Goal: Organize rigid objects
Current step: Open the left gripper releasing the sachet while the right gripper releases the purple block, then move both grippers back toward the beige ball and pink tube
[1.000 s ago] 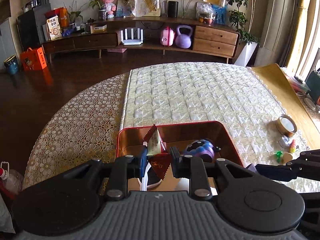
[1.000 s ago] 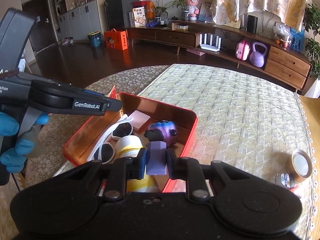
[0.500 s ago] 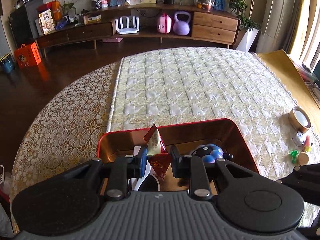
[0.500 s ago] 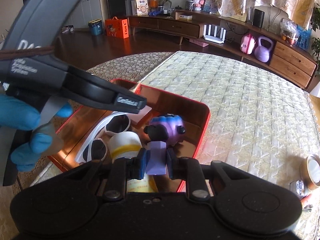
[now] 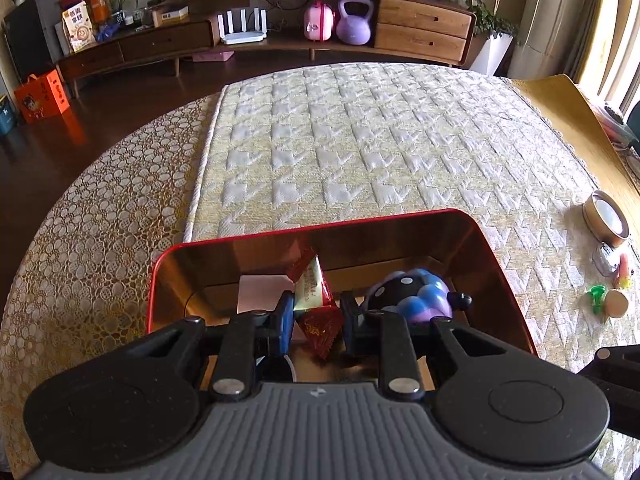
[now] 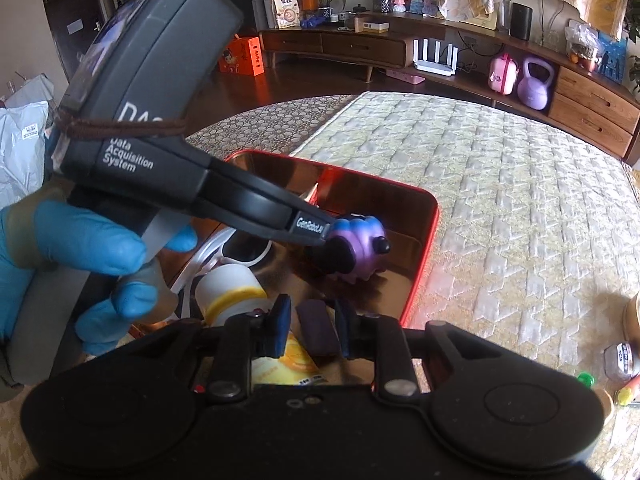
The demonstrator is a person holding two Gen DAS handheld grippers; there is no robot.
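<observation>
Item: red tin (image 5: 500,264), open-top, on quilted counter (image 5: 360,140). All positions given rel. to the tin.

Step in hand (judged): drop-off of two held items into tin.
- Do it well: lower each hand-held gripper until its item is close above tin floor before opening jaws; pick bare floor, not on top of contents; keep the two grippers from bumping, as they crowd over the tin's near half.

Left hand-held gripper (image 5: 316,314): over tin's near-centre, jaws partly closed, pinching red/white snack packet (image 5: 314,292). Packet stands up between the pads, top corner pointing to tin's far wall; bottom corner hangs below the jaws.

Right hand-held gripper (image 6: 310,326): over tin's near edge, jaws fairly wide. Dark purple block (image 6: 318,332) sits between them, touching or close to the right pad, gap on left side; firm grip or already released — can't tell.

Inside tin:
- purple/blue dotted toy (image 6: 358,248), right half, just beyond left gripper's tip.
- white sunglasses (image 6: 240,250), left half.
- white/yellow cup-like item (image 6: 230,292), near-left.
- pale pink card (image 5: 262,292), far-left floor.
- yellow packet (image 6: 288,360), near edge, under right gripper.

Outside tin, right side, well apart: tape roll (image 5: 606,218), small clear box (image 5: 606,258), green clip (image 5: 596,298) & other small bits, not yet tidied.
</observation>
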